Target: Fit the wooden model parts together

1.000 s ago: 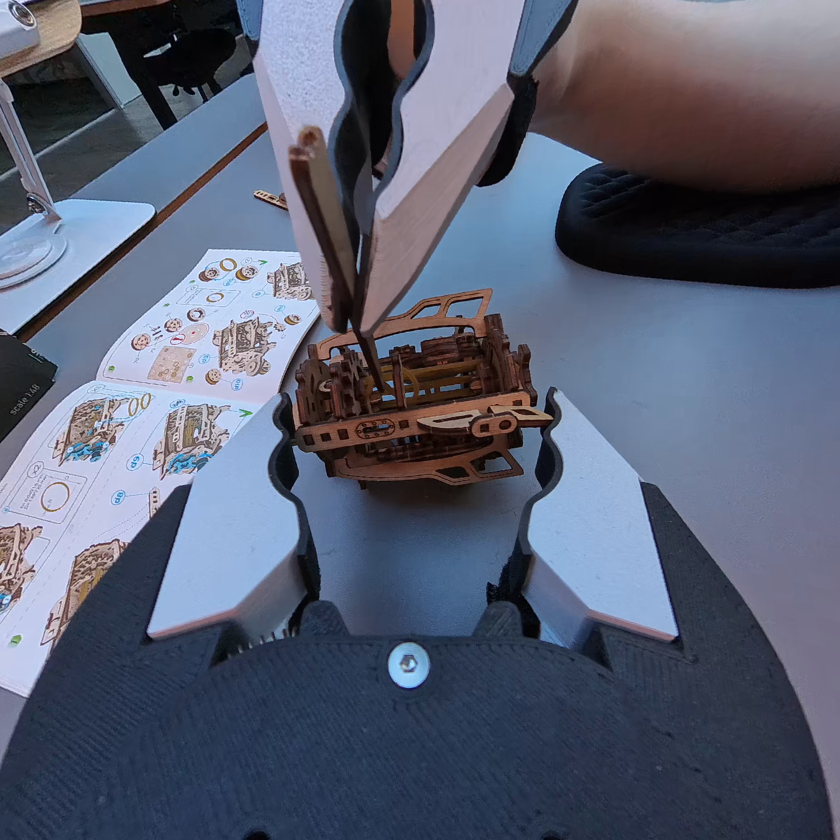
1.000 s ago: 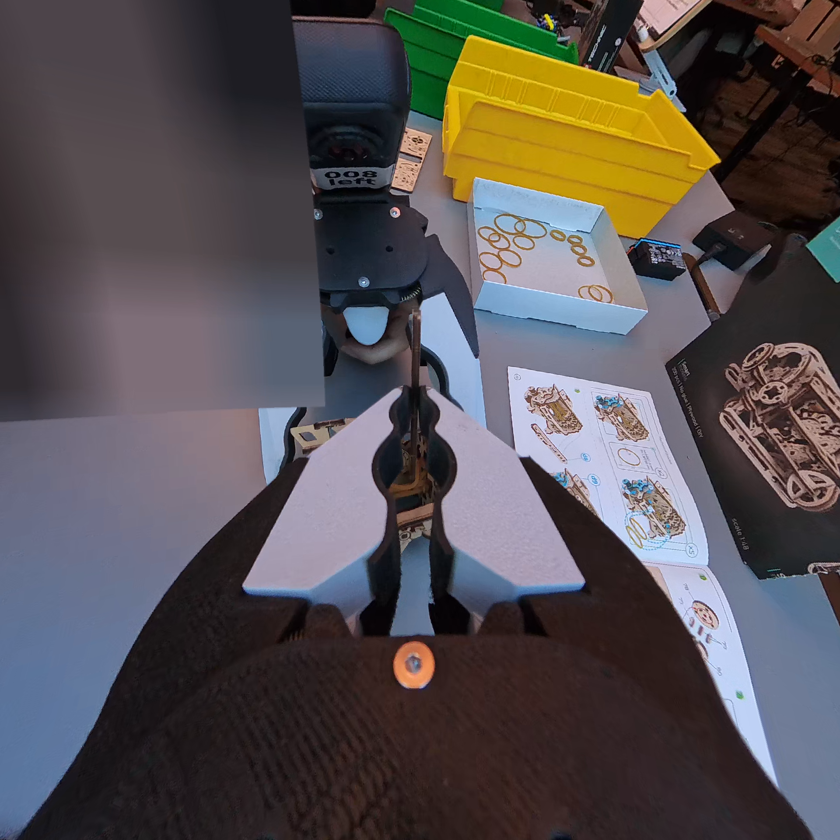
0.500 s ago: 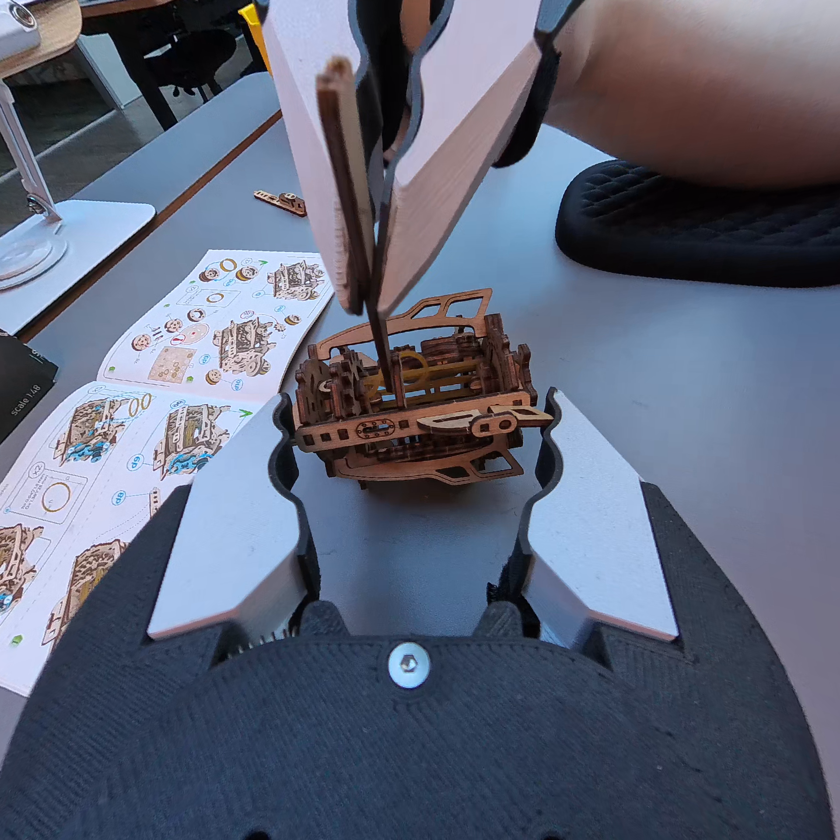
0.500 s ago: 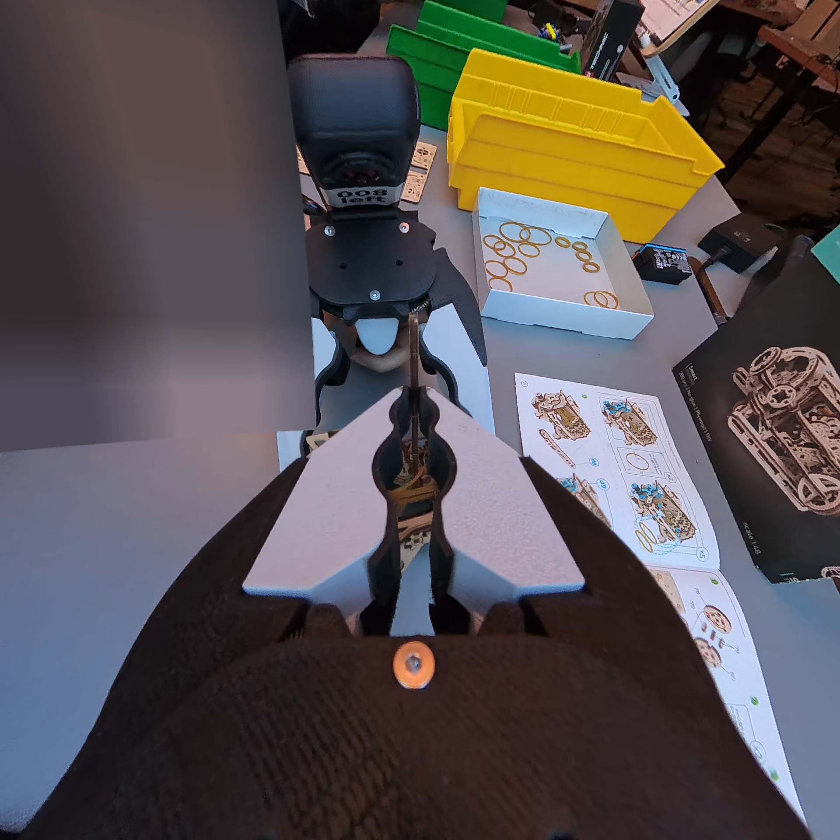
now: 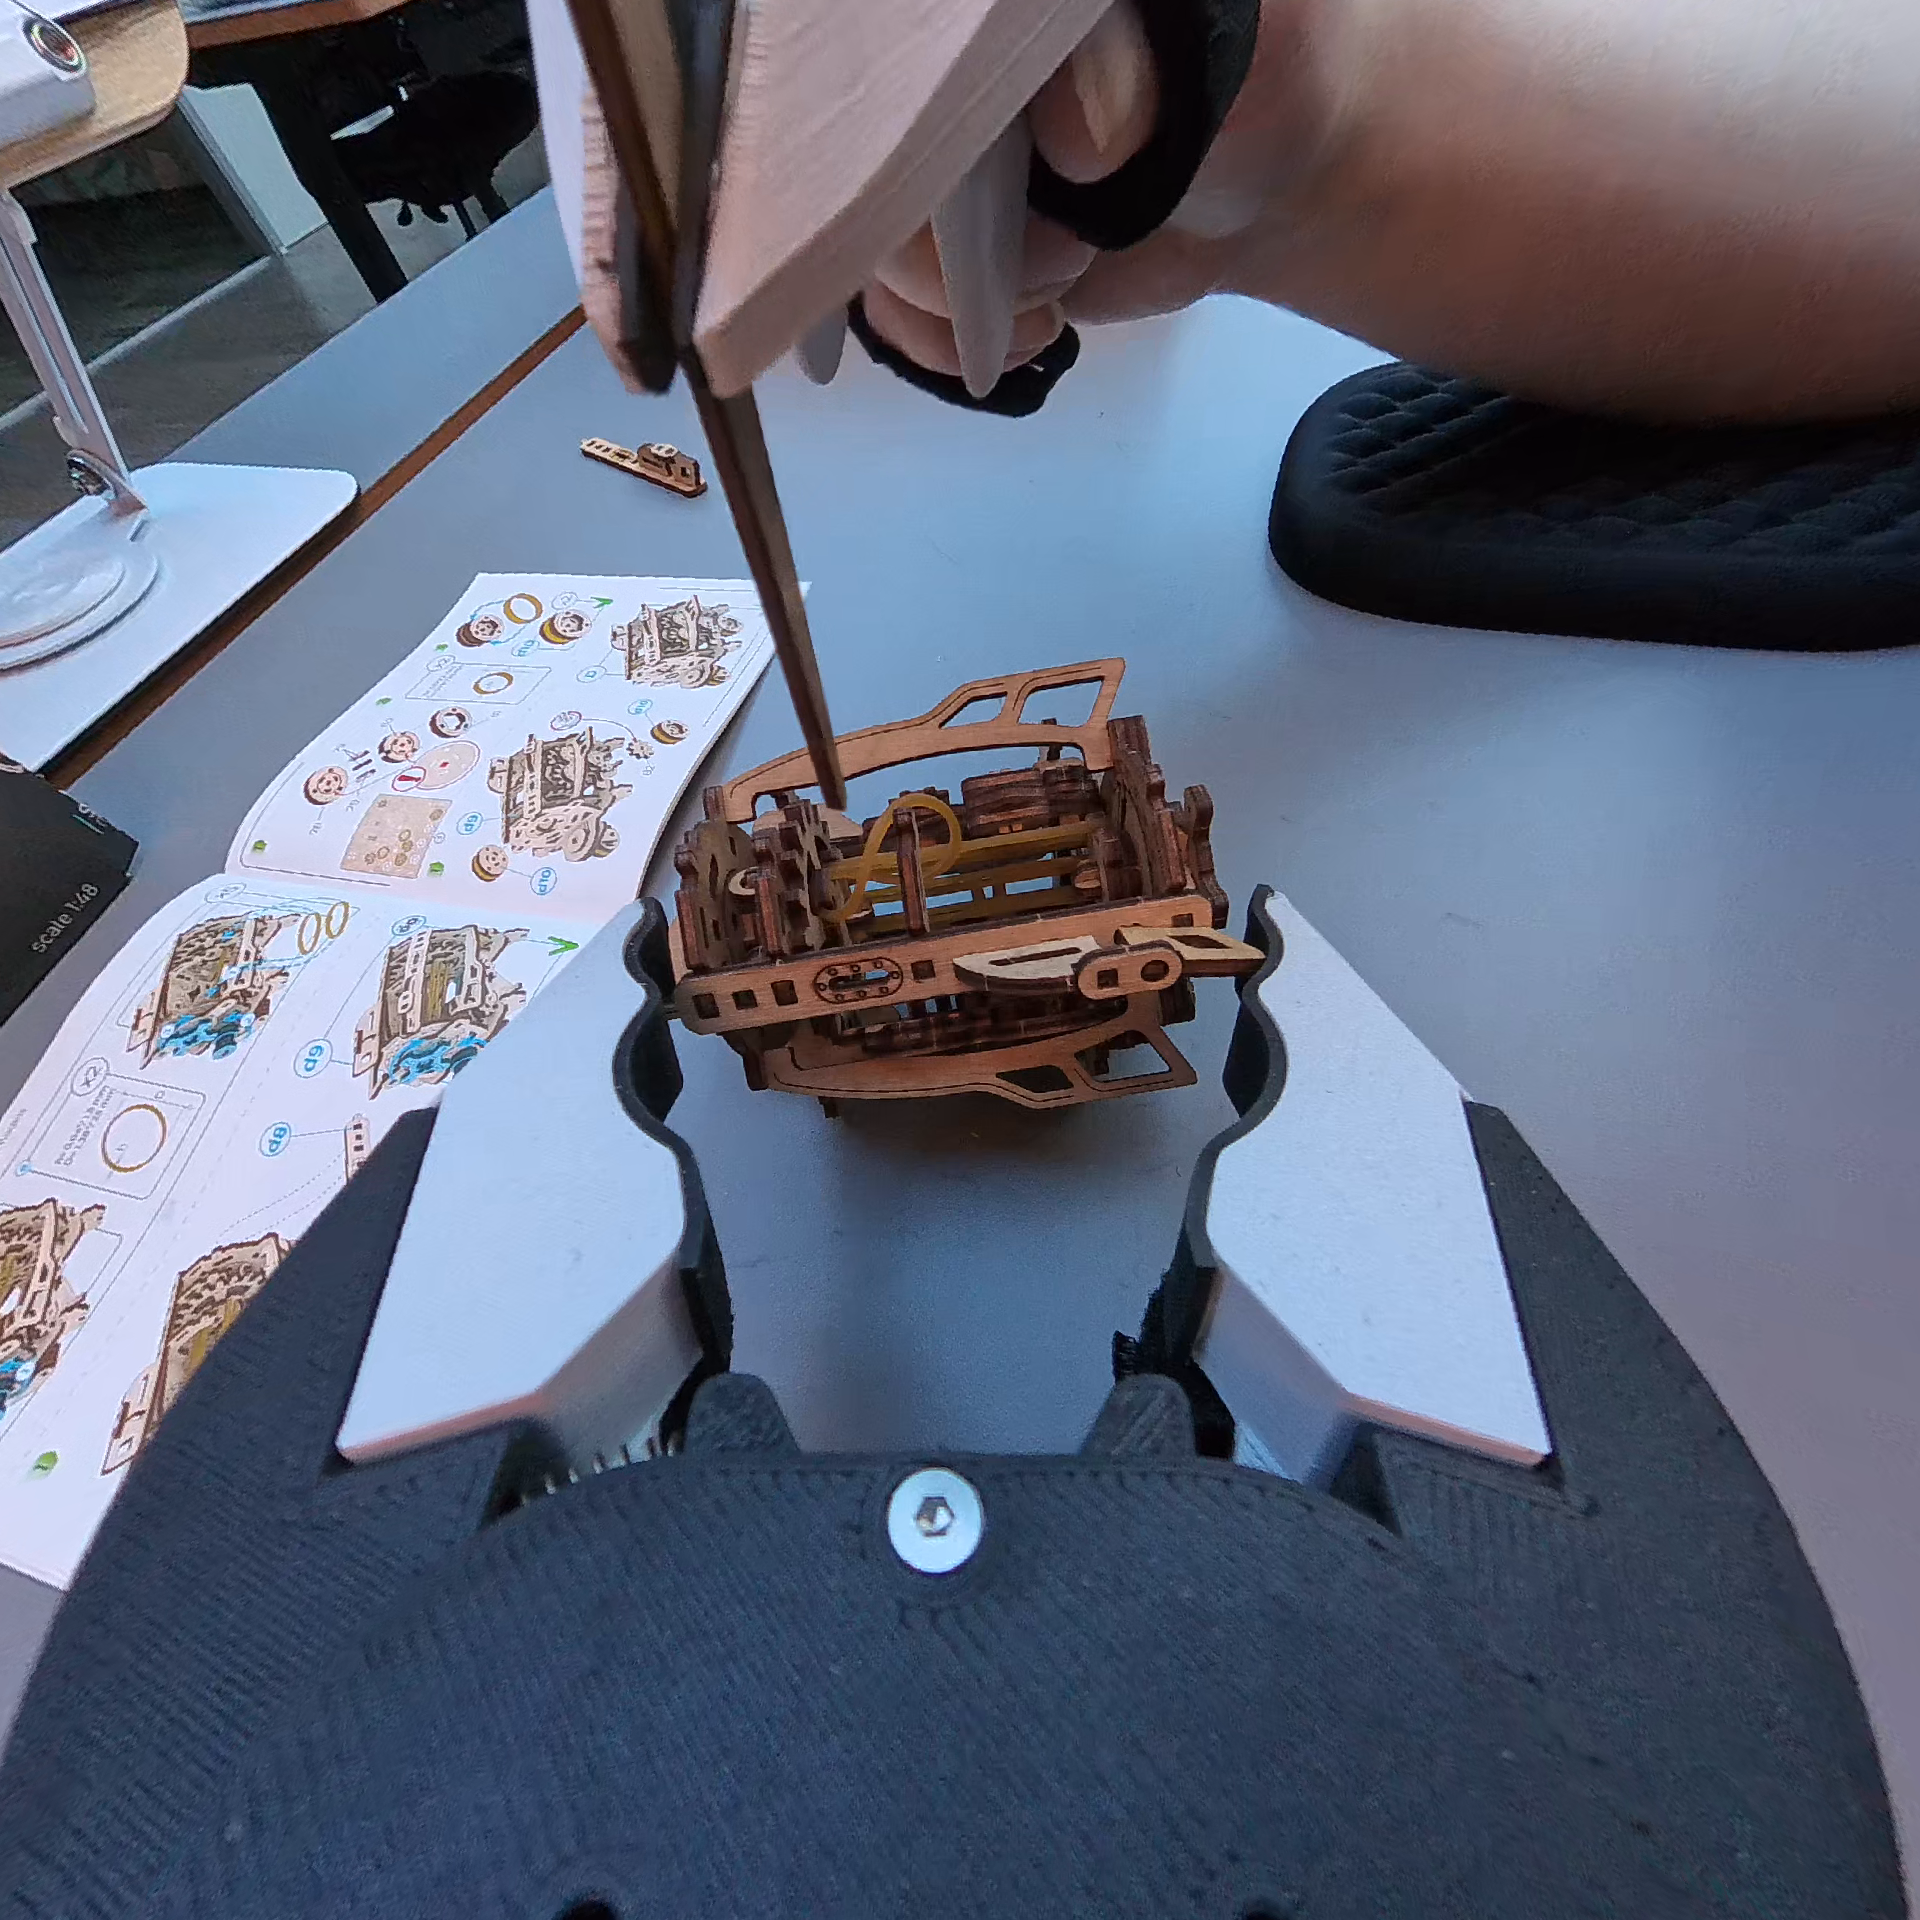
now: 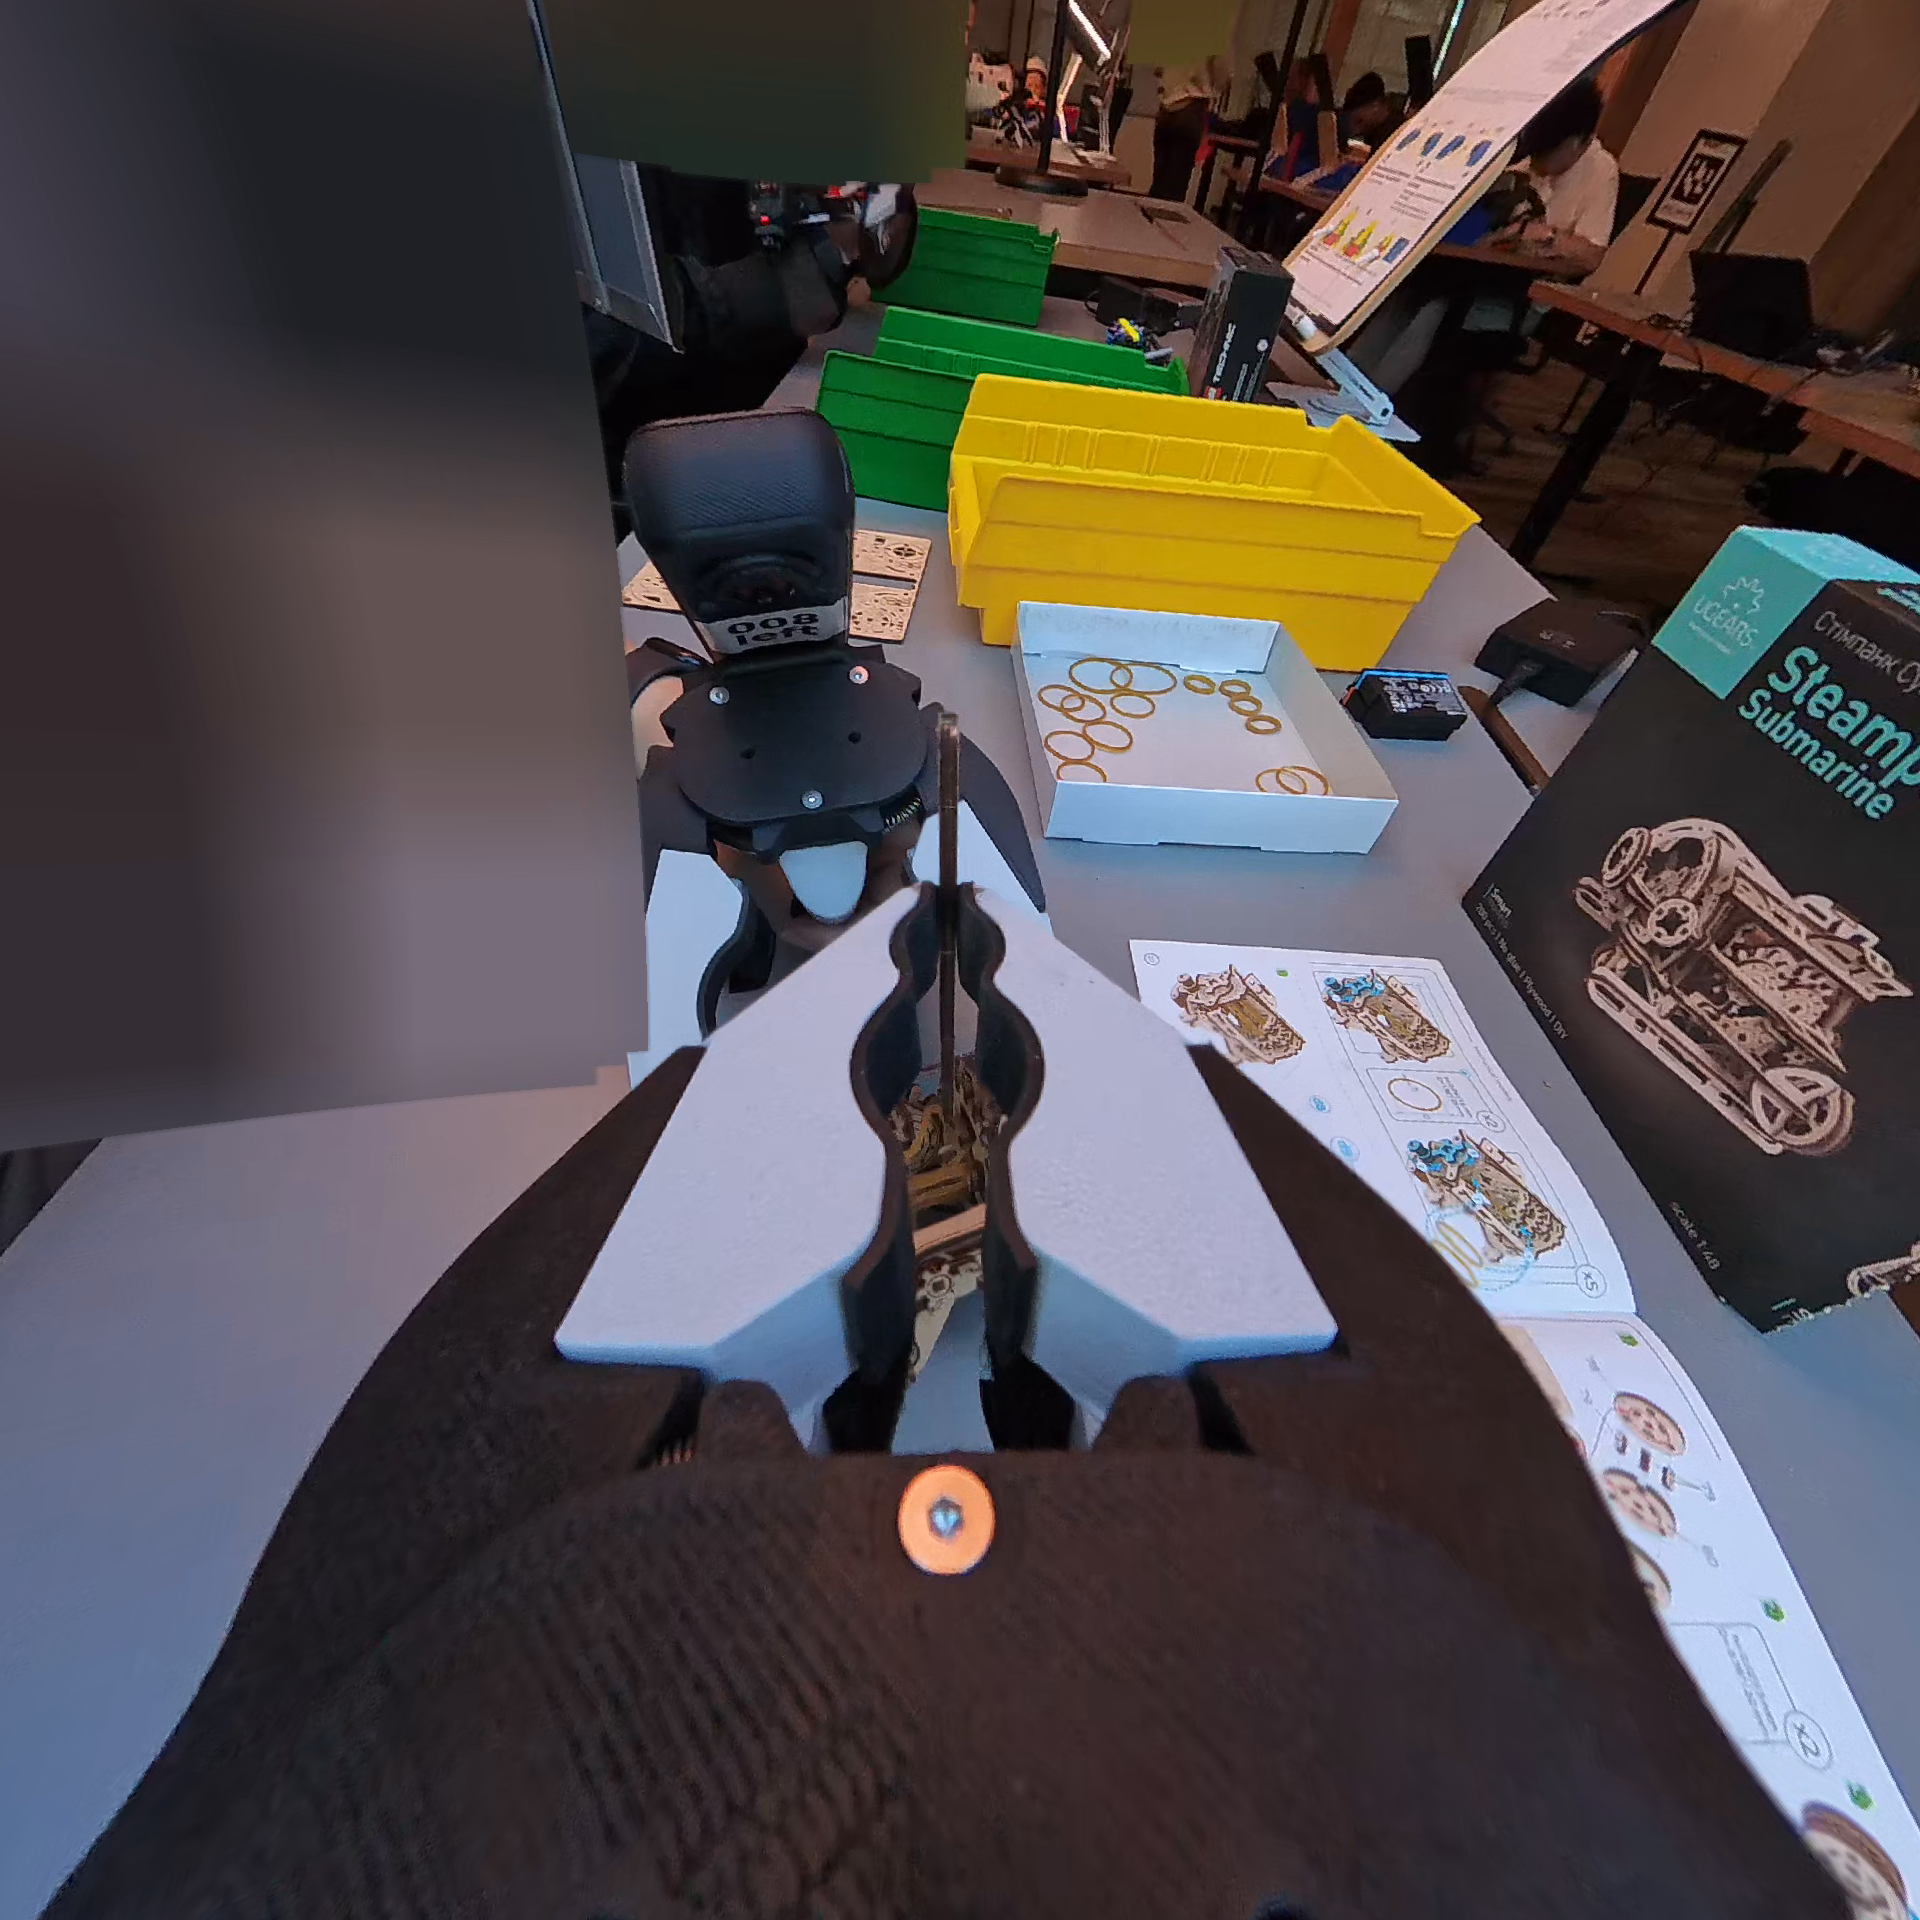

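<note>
**Plywood model waits between spread fingers as a thin stick reaches in**

Plywood, laser-cut and thin, makes up the small model (image 5: 940, 914) standing on the grey table (image 5: 1507, 935), just ahead of the left gripper (image 5: 945, 1039). That gripper is released: its two pale fingers (image 5: 540, 1195) stand wide apart on either side of the model, the left one at or very close to the model's end, the right one just clear of a tab that sticks out. The model's long axis runs left to right across the left wrist view, with its open top facing up and a yellow rubber band (image 5: 904, 842) looped among the gears inside.

From above, the right gripper (image 5: 665, 353) is clenched on a dark, narrow wooden stick (image 5: 774, 603). The stick slants down and away from it, its tip at the band near the model's left end; whether it touches cannot be told.

The model looks light, stiff and brittle. Its window frame and fretwork would likely snap under a squeeze, so the solid slotted side rails at the short ends seem the safest hold. The stick is slim and could bend or slip if pushed sideways.

Beside the model lies an open instruction booklet (image 5: 343, 935). Farther off, in the right wrist view, sit a white tray of rubber bands (image 6: 1195, 821), yellow bins (image 6: 1195, 520) and green bins (image 6: 977, 364), with the kit's box (image 6: 1714, 987) to the right.
</note>
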`<state>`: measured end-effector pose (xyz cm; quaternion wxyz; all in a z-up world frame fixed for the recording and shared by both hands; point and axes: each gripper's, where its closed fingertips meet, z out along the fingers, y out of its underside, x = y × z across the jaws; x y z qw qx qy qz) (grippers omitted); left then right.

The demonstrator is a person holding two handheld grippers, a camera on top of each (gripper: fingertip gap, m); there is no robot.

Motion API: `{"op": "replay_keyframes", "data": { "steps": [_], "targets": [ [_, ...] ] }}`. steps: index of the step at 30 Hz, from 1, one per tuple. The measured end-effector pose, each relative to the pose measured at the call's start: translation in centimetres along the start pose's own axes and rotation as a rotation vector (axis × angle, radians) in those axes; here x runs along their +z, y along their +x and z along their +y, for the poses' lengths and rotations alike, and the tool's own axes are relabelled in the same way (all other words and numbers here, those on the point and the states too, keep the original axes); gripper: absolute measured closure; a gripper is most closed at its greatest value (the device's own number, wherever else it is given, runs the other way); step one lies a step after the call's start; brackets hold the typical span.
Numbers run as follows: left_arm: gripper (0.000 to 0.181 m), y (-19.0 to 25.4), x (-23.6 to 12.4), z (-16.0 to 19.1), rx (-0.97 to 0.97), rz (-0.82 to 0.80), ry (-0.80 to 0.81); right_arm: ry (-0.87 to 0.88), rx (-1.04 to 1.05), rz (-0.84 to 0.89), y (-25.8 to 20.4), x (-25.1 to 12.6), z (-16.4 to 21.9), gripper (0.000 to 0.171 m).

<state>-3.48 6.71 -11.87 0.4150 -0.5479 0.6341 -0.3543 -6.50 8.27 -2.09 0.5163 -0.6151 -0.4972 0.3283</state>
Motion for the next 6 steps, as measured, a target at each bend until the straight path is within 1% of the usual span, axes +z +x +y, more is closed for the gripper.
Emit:
{"op": "replay_keyframes", "data": {
  "steps": [4, 6],
  "targets": [
    [0.074, 0.0, 0.0, 0.0, 0.003, -0.002, 0.0, 0.006, 0.046, 0.074, 0.7, -0.8, 0.2, 0.171],
    [0.074, 0.0, 0.0, 0.0, 0.004, -0.002, 0.001, 0.034, 0.029, 0.098, 0.2, -1.3, 0.0, 0.171]
  ]
}}
